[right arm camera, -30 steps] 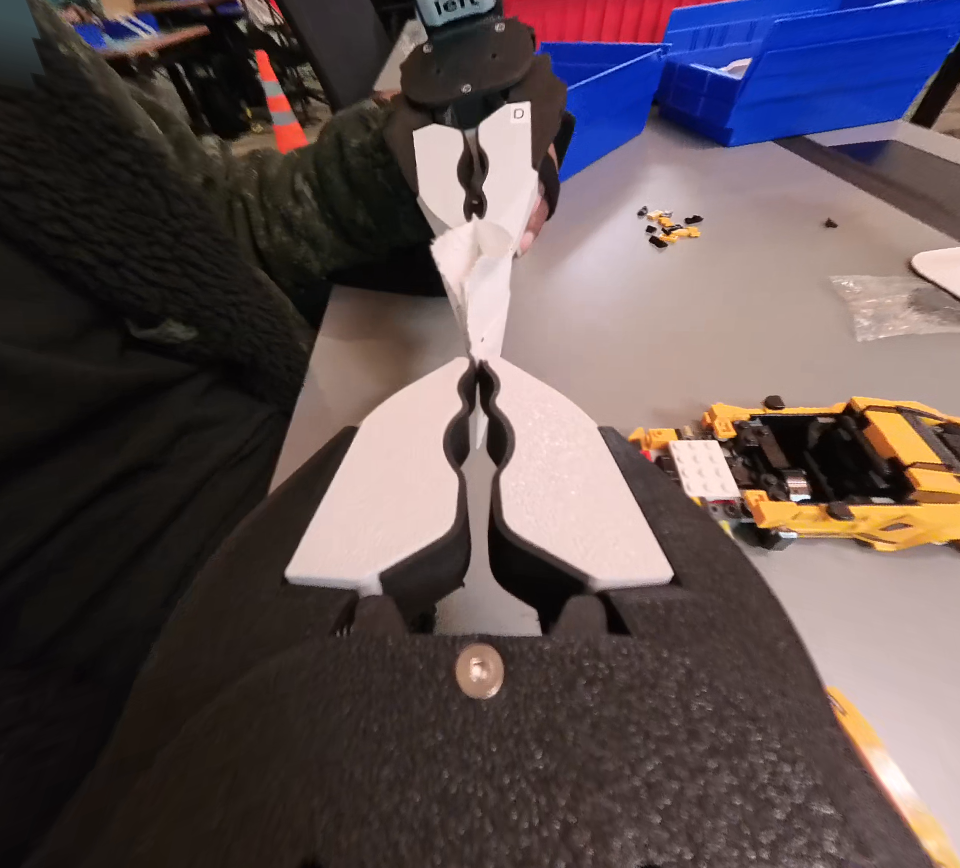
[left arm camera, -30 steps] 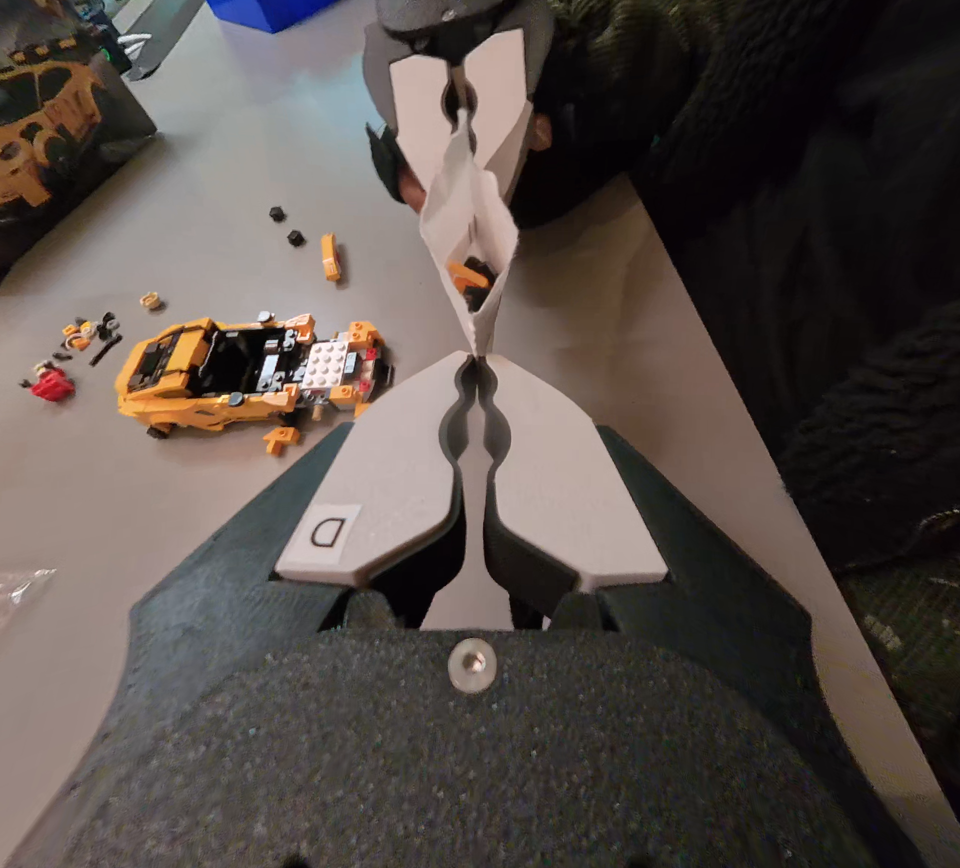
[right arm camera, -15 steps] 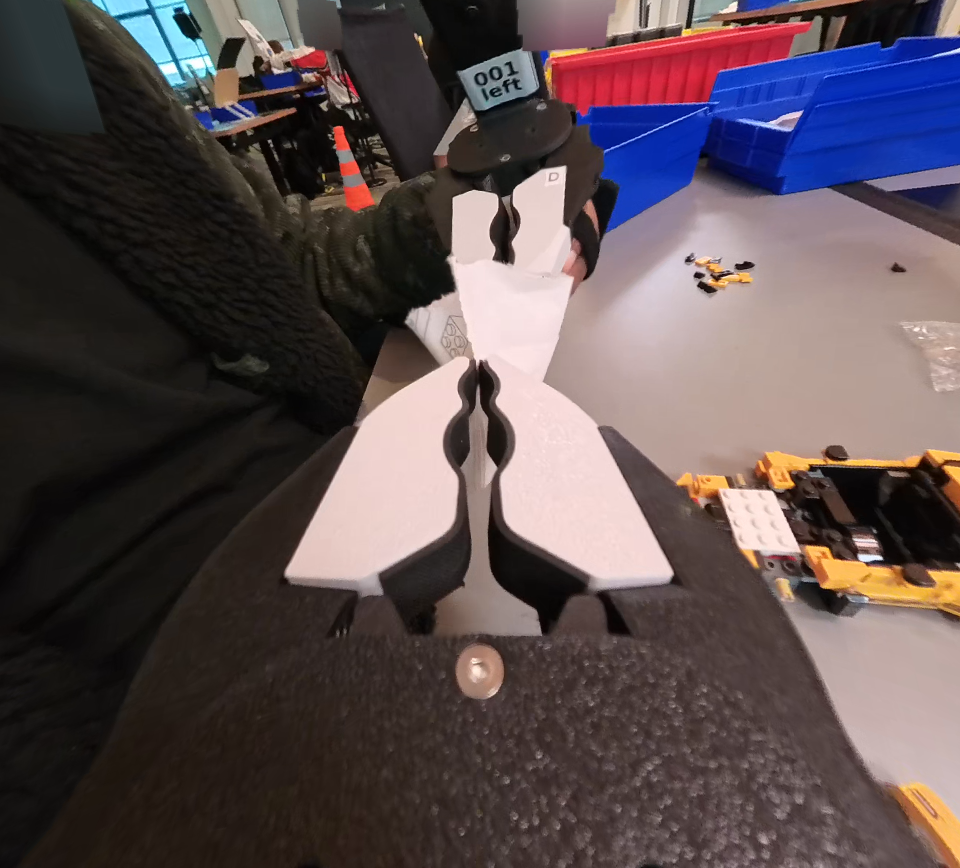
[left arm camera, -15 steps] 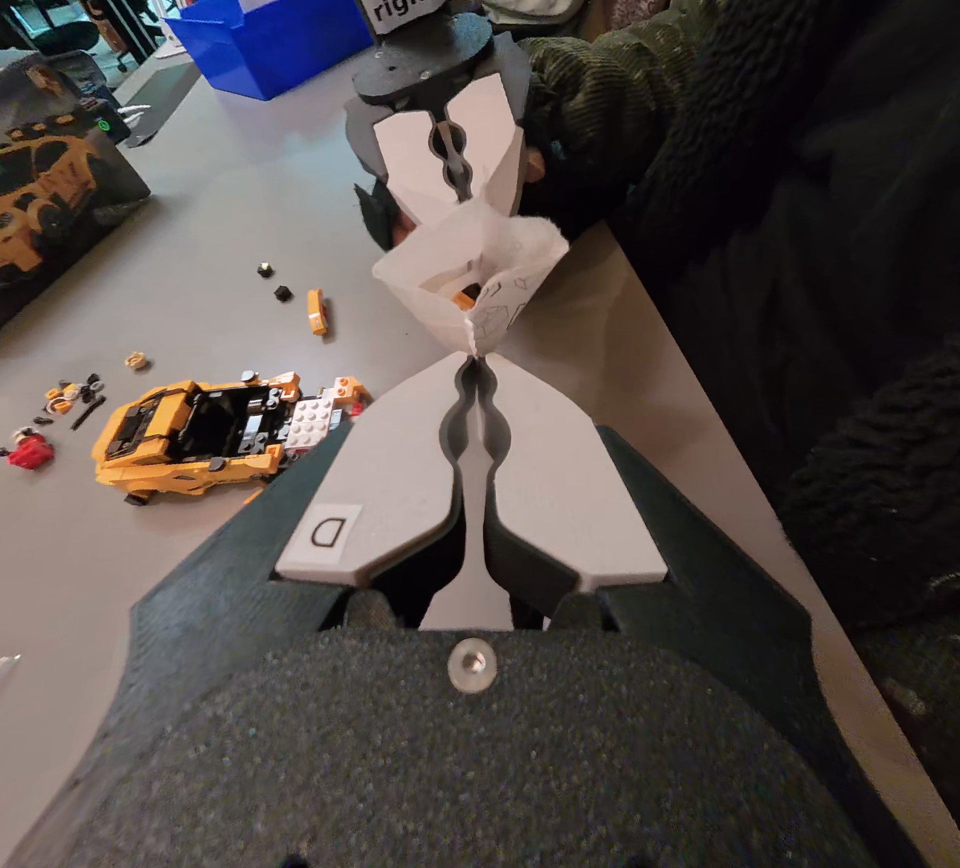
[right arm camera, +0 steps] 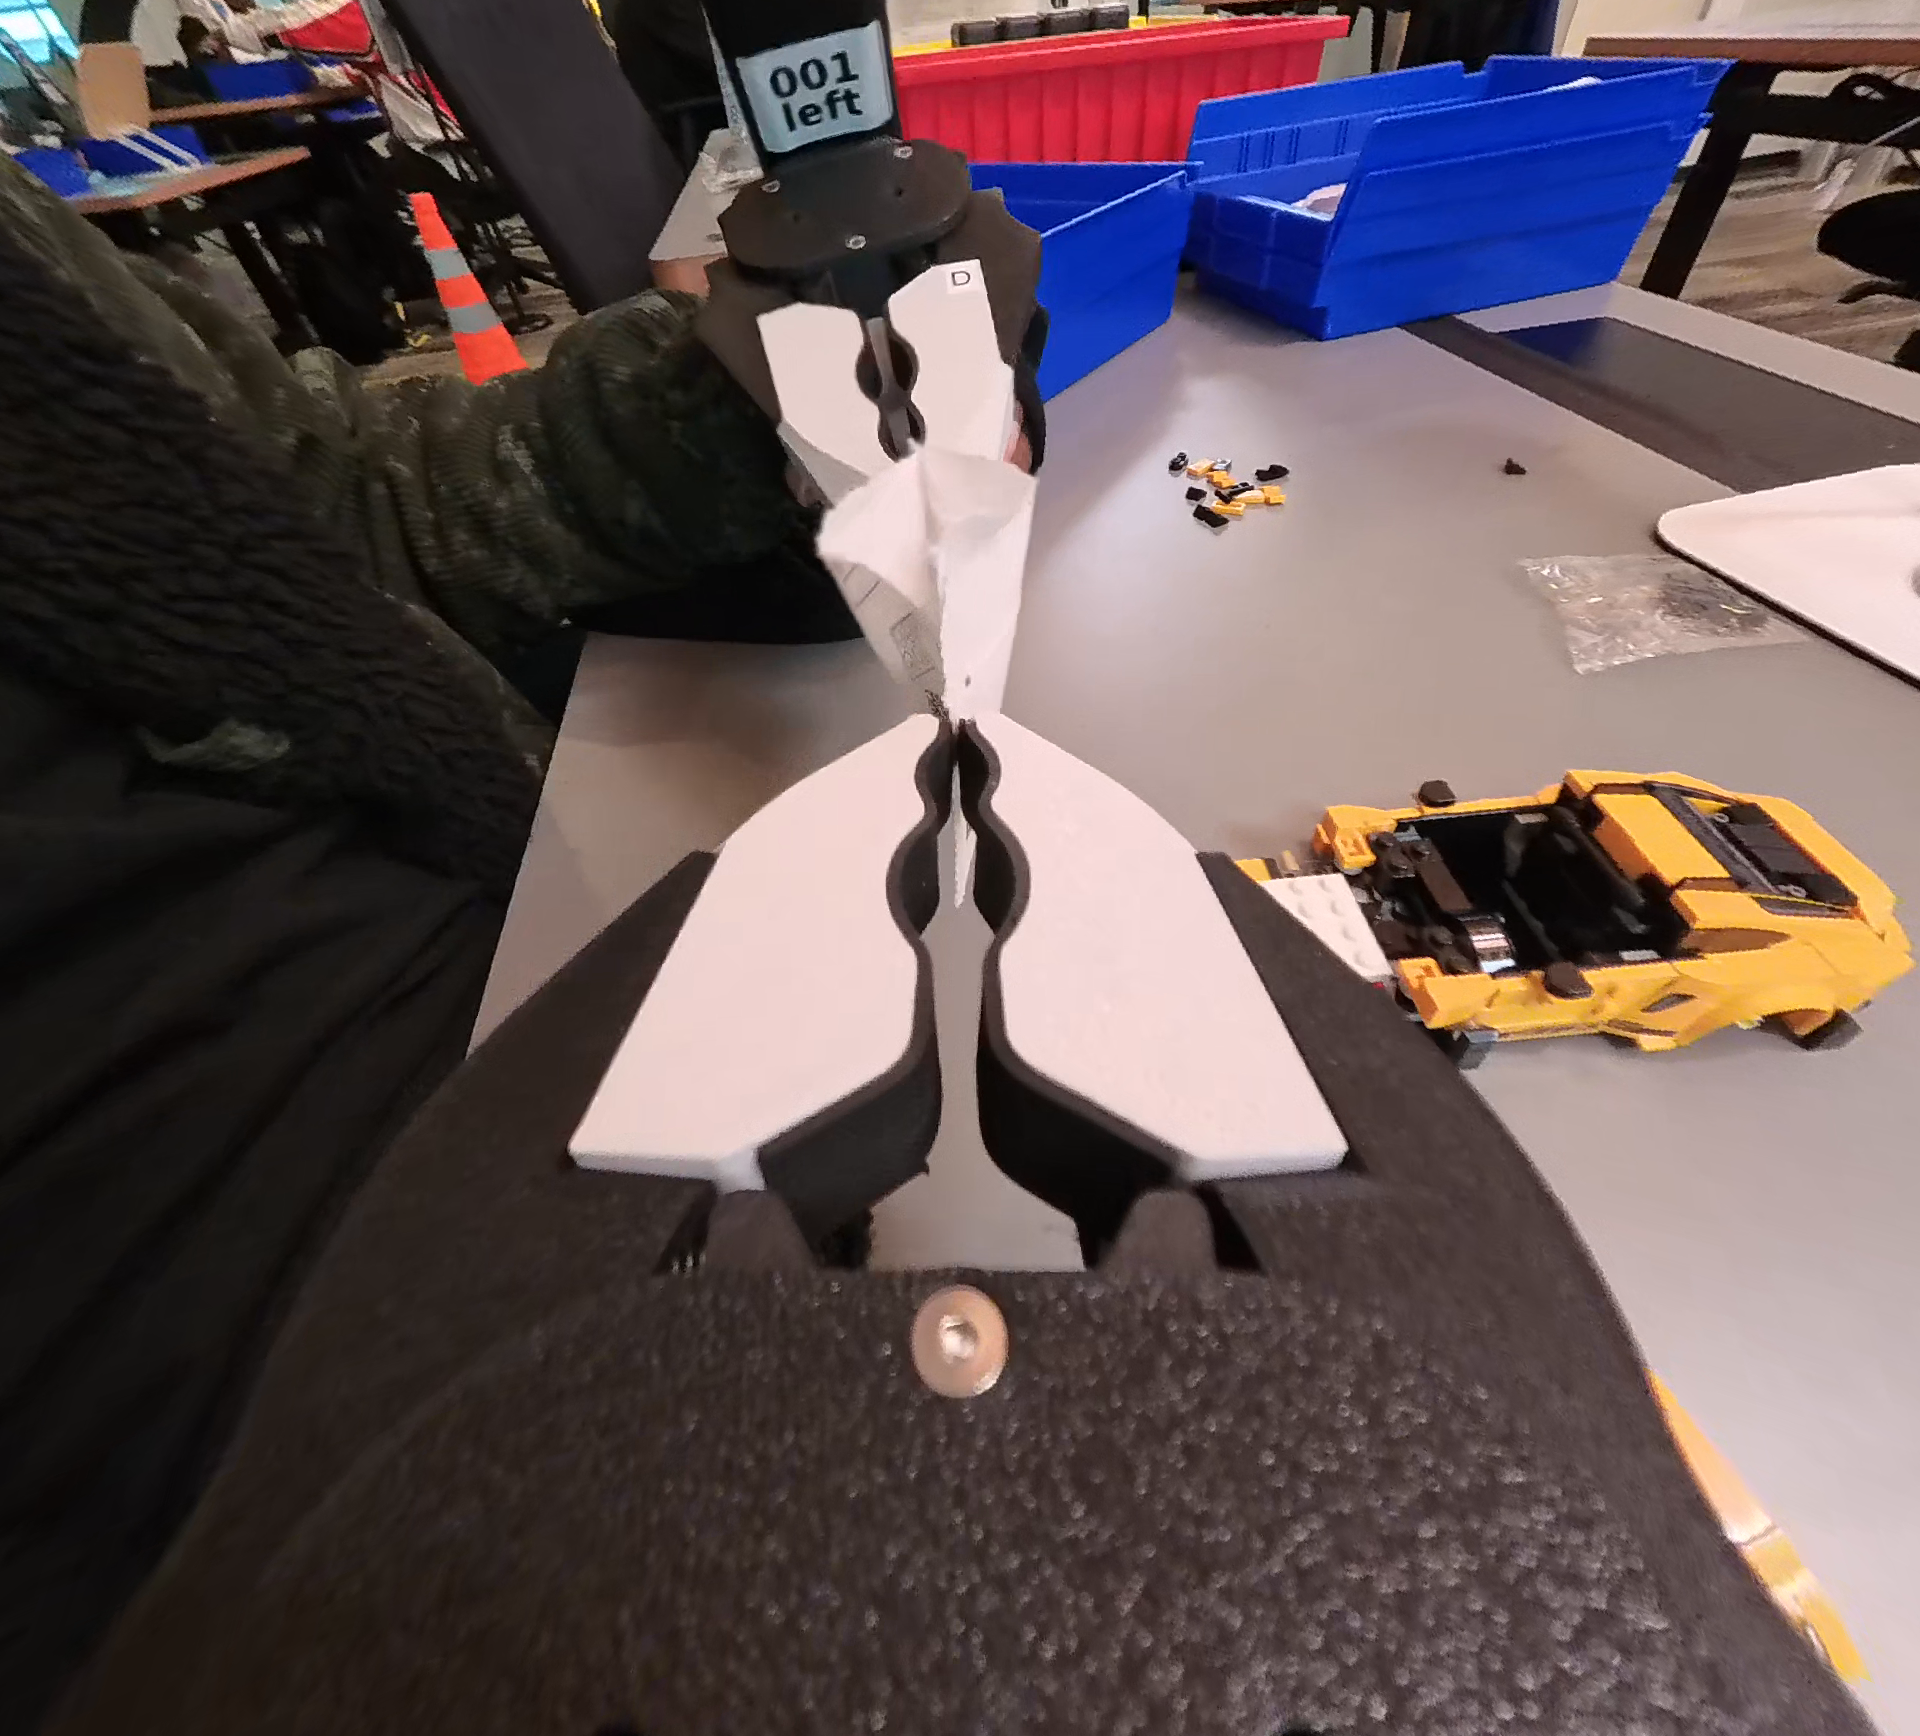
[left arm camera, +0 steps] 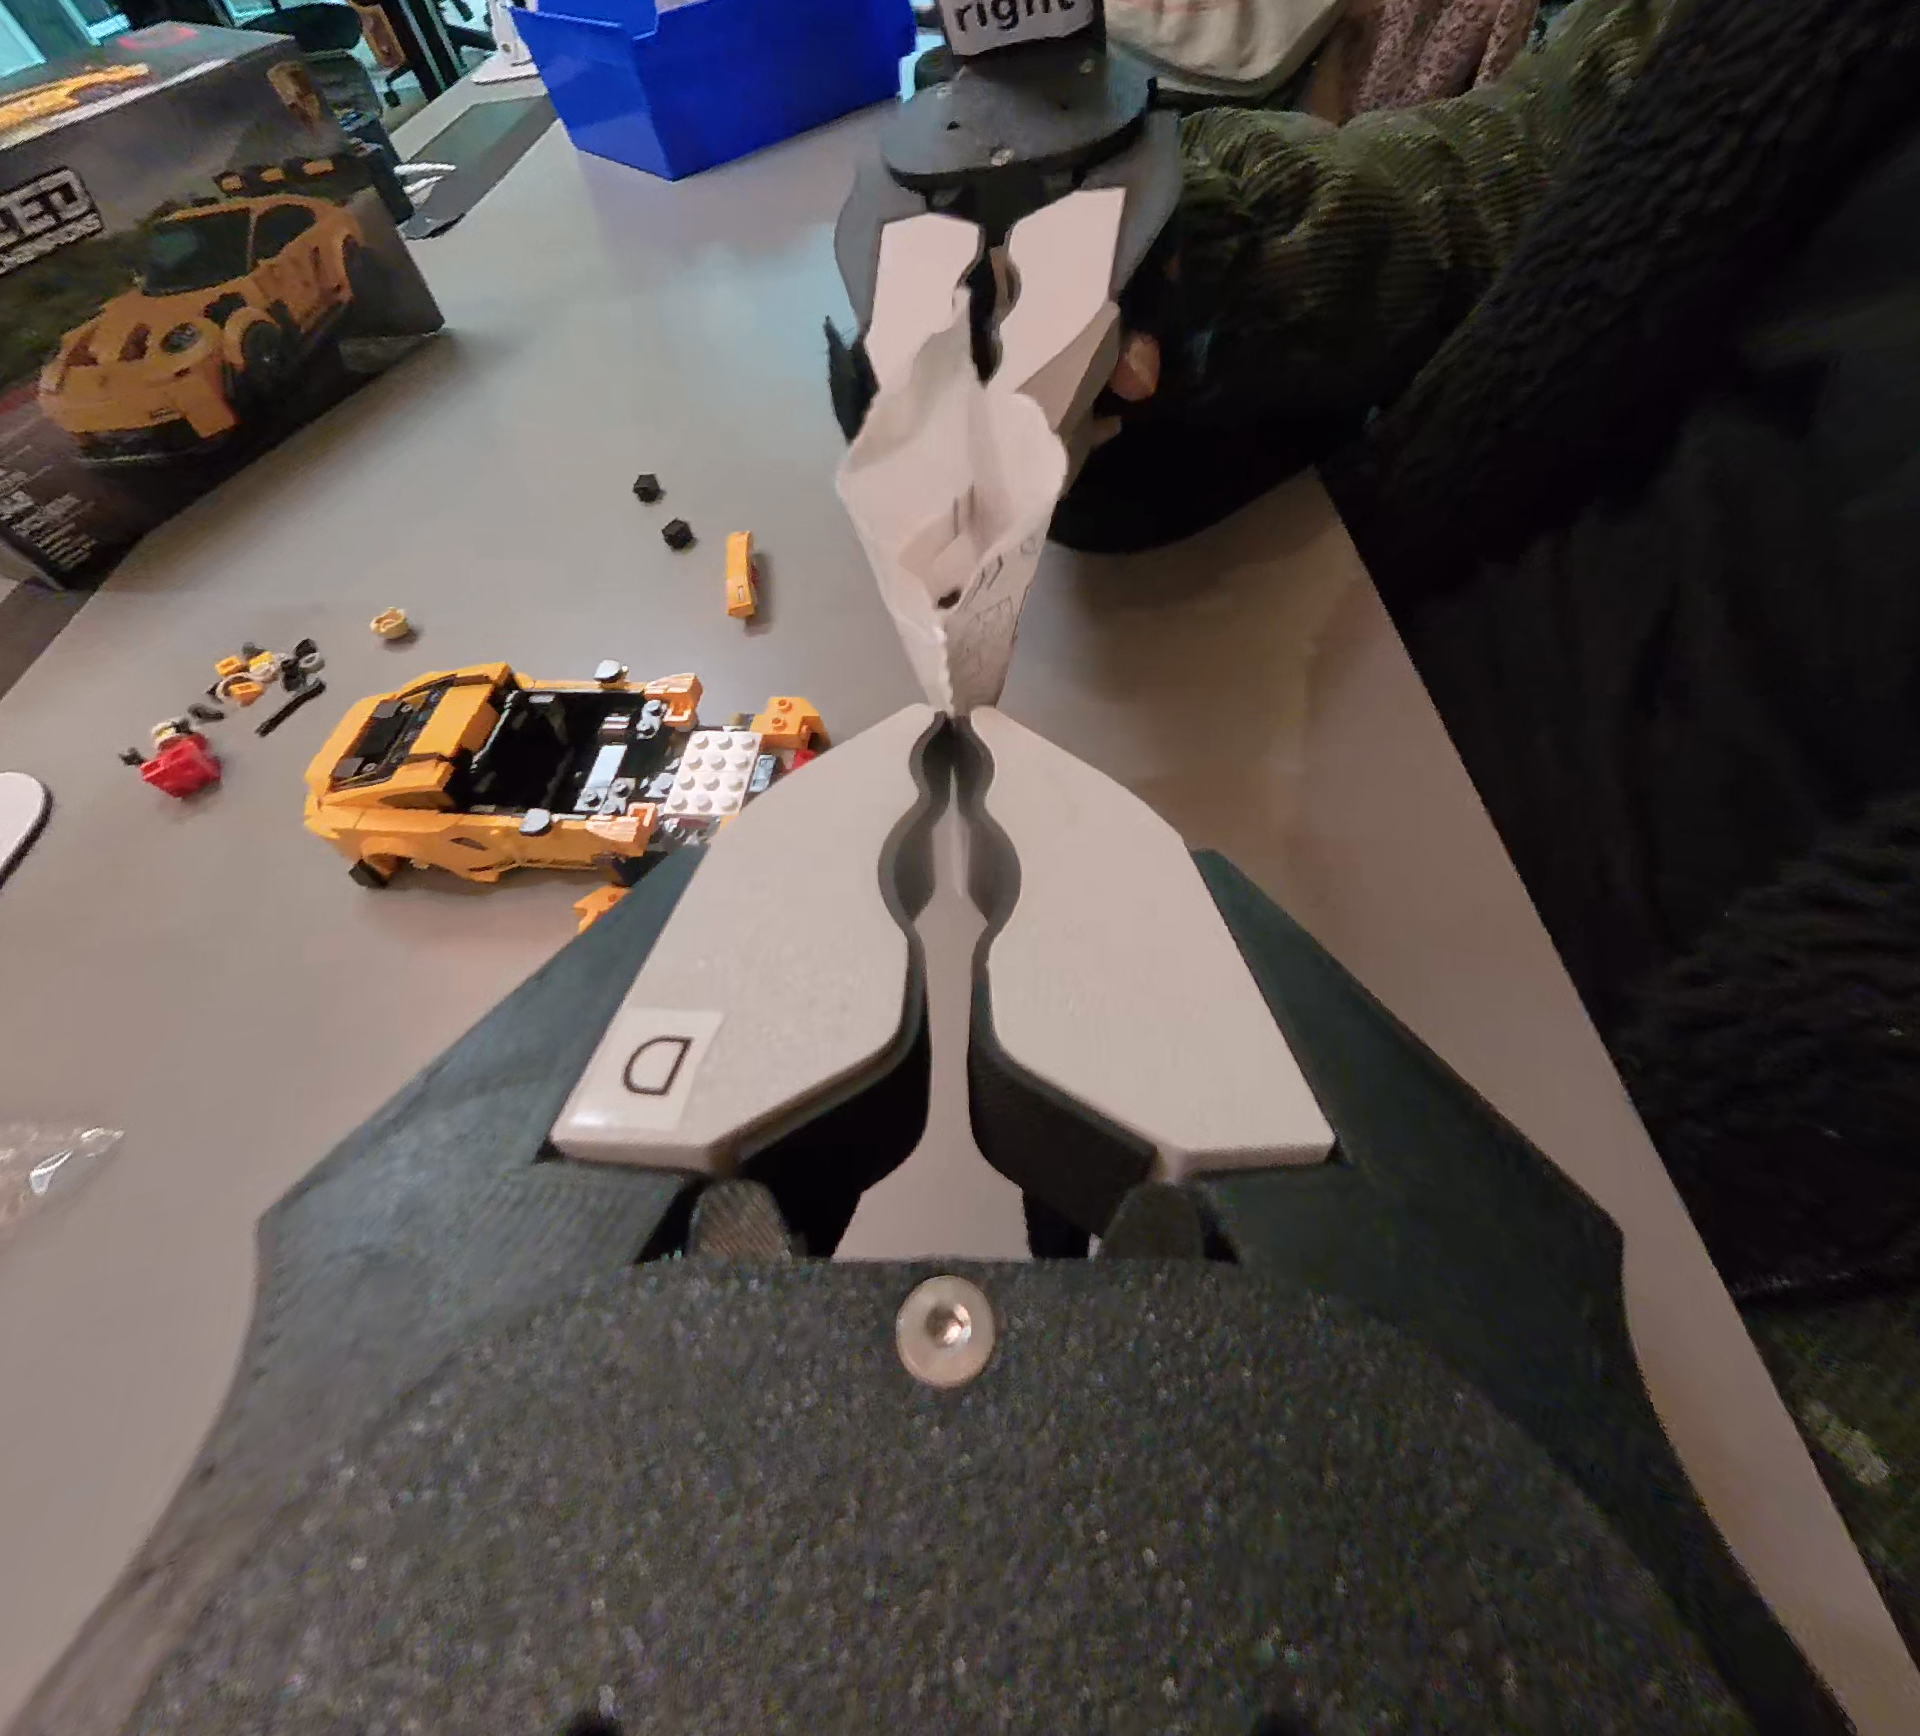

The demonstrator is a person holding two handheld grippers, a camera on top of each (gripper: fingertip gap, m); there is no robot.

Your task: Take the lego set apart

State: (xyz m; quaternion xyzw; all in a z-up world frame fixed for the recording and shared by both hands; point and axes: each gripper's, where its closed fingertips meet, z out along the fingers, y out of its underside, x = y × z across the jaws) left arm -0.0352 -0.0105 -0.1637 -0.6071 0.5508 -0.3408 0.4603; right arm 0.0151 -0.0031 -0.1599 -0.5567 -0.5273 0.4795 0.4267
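Observation:
A white paper bag [left arm camera: 951,481] hangs stretched between my two grippers above the table's near edge. My left gripper [left arm camera: 954,720] is shut on one end of it. My right gripper [right arm camera: 956,725] is shut on the other end; it also shows across from me in the left wrist view [left arm camera: 987,356]. The bag [right arm camera: 935,564] is crumpled and narrow, and its contents are hidden. The partly stripped yellow lego car [left arm camera: 520,772] lies on the grey table, left of the left gripper, and also shows in the right wrist view [right arm camera: 1600,907].
Loose small pieces [left arm camera: 260,668], a red piece [left arm camera: 182,767] and an orange brick [left arm camera: 740,590] lie near the car. The set's box [left arm camera: 197,284] stands at far left. Blue bins [right arm camera: 1434,190], a plastic bag [right arm camera: 1652,606] and a white tray [right arm camera: 1829,543] sit farther off. One gripper's finger ends stand about 6 centimeters off the other's. From either gripper's tips it is about 15 centimeters to the partly stripped yellow lego car [left arm camera: 520,772]. It is also in sight in the right wrist view [right arm camera: 1544,868].
The bag's mouth spread wide half a second ago and is now pulled narrow and taut again. Both grippers have tilted up and kept their grip.

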